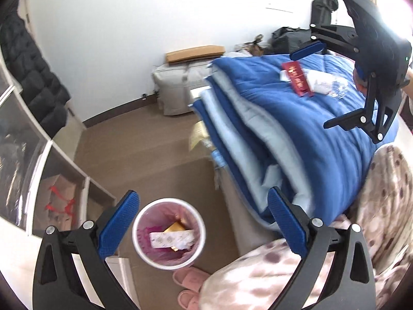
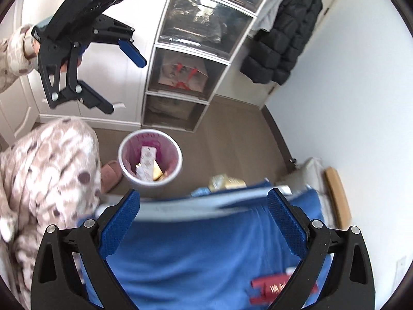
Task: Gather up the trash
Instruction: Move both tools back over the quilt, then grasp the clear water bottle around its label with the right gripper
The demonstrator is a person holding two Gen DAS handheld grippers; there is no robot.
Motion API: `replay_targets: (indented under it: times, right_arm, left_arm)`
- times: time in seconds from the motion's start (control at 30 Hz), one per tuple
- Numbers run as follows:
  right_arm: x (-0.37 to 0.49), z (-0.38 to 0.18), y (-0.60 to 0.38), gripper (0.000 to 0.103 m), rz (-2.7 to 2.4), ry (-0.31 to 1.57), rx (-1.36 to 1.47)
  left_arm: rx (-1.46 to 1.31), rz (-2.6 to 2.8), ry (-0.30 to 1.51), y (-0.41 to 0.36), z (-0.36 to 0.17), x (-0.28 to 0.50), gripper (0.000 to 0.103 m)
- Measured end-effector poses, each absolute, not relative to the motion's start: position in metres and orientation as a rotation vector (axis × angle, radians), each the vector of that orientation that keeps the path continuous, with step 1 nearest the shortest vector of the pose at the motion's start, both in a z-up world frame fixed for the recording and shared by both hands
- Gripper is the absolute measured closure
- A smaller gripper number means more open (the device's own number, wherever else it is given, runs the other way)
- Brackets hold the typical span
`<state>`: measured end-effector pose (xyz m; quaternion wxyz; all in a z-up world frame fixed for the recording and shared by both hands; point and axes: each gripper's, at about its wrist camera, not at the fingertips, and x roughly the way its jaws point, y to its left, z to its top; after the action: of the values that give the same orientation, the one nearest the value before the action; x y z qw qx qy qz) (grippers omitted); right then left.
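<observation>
A white bin with a pink liner stands on the floor by the bed and holds a white blister strip and a gold wrapper. My left gripper hangs open above it, nothing between its fingers. On the blue quilt lie a red packet and crumpled white plastic. My right gripper hovers open just beside them, empty. In the right wrist view, the right gripper is over the quilt, the red packet near its right finger, the bin beyond, and the left gripper open.
A white drawer unit stands behind the bin, with a black puffer jacket hanging to its right. Pink slippers and a person's spotted pyjama legs are beside the bin. Yellowish packaging lies on the floor by the bed. A grey bag sits against the wall.
</observation>
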<state>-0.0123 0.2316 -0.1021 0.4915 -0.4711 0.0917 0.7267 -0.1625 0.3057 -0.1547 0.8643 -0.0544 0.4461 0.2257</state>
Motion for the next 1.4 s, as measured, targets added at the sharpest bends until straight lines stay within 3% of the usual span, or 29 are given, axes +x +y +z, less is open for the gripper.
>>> replay_targets:
  times: [0.63, 0.9, 1.27, 1.37, 1.4]
  right_arm:
    - [0.178, -0.081, 0.114, 0.007, 1.434, 0.456, -1.042]
    - [0.225, -0.118, 0.114, 0.007, 1.408, 0.611, -1.048]
    - [0.23, -0.193, 0.2, 0.008, 1.425, 0.779, -1.147]
    - [0.232, -0.21, 0.209, 0.042, 1.403, 0.88, -1.181]
    - [0.234, -0.215, 0.21, 0.042, 1.382, 0.912, -1.192]
  left_arm:
    - [0.04, 0.277, 0.94, 0.233, -0.136, 0.005, 0.005]
    - [0.084, 0.233, 0.968, 0.215, -0.142, 0.047, 0.005]
    - [0.132, 0.287, 0.974, 0.221, -0.148, 0.068, 0.005]
    - [0.129, 0.293, 0.979, 0.225, -0.149, 0.072, 0.005]
    - [0.132, 0.295, 0.979, 0.226, -0.149, 0.073, 0.005]
